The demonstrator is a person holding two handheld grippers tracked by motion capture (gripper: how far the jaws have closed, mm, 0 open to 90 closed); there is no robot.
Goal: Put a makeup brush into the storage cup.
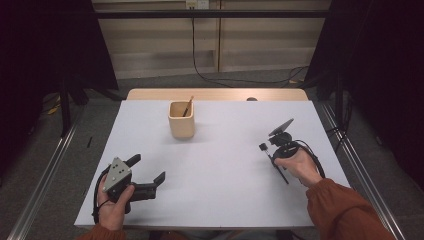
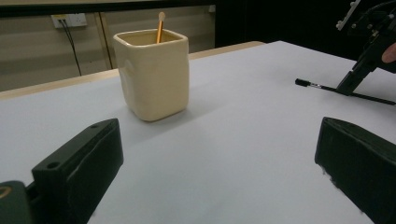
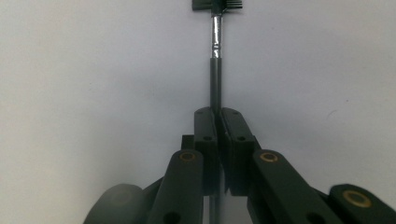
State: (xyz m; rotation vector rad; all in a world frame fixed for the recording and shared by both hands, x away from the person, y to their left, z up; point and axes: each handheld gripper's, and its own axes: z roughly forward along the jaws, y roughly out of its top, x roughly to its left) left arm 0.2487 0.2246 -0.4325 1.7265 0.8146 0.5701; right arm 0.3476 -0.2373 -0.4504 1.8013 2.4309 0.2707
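A thin black brush (image 3: 215, 70) with a silver ferrule and a small comb head lies on the white table (image 1: 225, 190). My right gripper (image 3: 217, 112) is shut on its handle, jaws pressed together around it, pointing down at the table's right side (image 1: 272, 157). In the left gripper view the brush (image 2: 327, 87) runs flat along the table under that gripper (image 2: 349, 85). My left gripper (image 1: 146, 168) rests at the near left, open with nothing between its jaws (image 2: 217, 128). A cream square cup (image 1: 181, 122) holding a wooden stick (image 1: 188, 106) stands at the far middle.
The cup (image 2: 152, 74) stands ahead of the left jaws, with the stick (image 2: 160, 28) leaning inside. A wooden strip (image 1: 215, 94) edges the table's far side, with a small dark object (image 1: 251, 99) on it. Metal rails run along both sides of the table.
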